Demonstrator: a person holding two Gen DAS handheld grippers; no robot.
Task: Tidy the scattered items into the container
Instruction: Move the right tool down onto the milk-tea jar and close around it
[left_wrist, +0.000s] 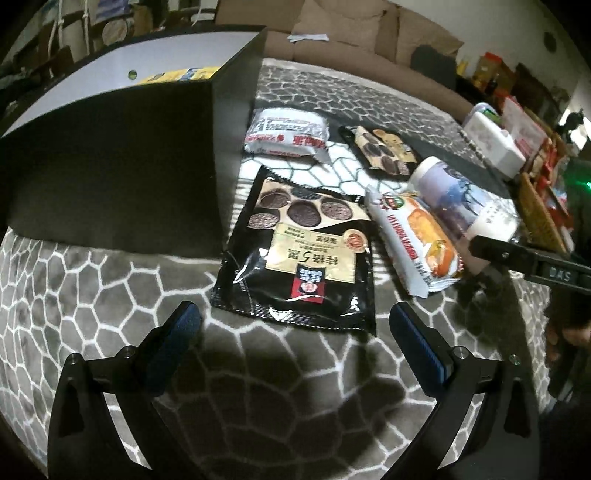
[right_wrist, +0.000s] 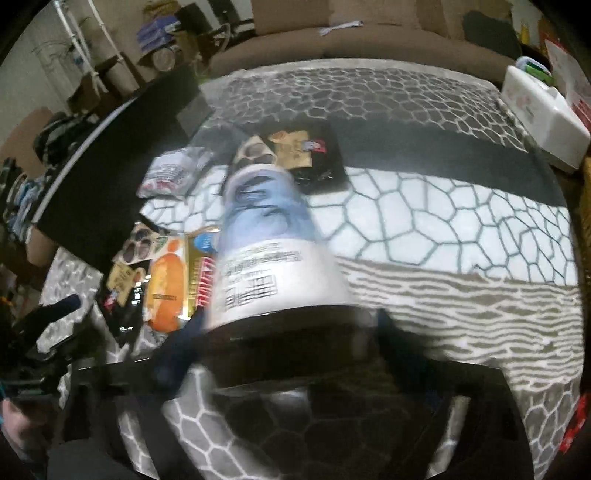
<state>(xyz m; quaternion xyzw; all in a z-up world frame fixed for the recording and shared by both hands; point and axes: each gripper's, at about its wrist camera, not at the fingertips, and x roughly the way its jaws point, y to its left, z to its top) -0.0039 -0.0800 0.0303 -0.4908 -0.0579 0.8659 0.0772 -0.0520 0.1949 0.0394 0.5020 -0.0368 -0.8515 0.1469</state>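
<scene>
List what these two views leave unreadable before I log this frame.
- Right tool, right wrist view: motion blur; whether its pads press the bottle cannot be told.
- Box contents, left wrist view: the near wall hides all but a yellow edge.
- Bottle print, both views: blurred.
- Small cookie pack, right wrist view: partly hidden behind the bottle.
- Left tool: open, nothing between its fingers.

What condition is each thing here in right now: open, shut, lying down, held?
Black storage box: open-topped, a yellow packet inside.
Big black cookie bag: sealed, lying flat.
White red-print packet: sealed, lying by the box.
White cylindrical bottle: on its side, between the right gripper's fingers; contact blurred.
Orange cake packet: sealed, lying against the bottle.
Left gripper: open, empty.
</scene>
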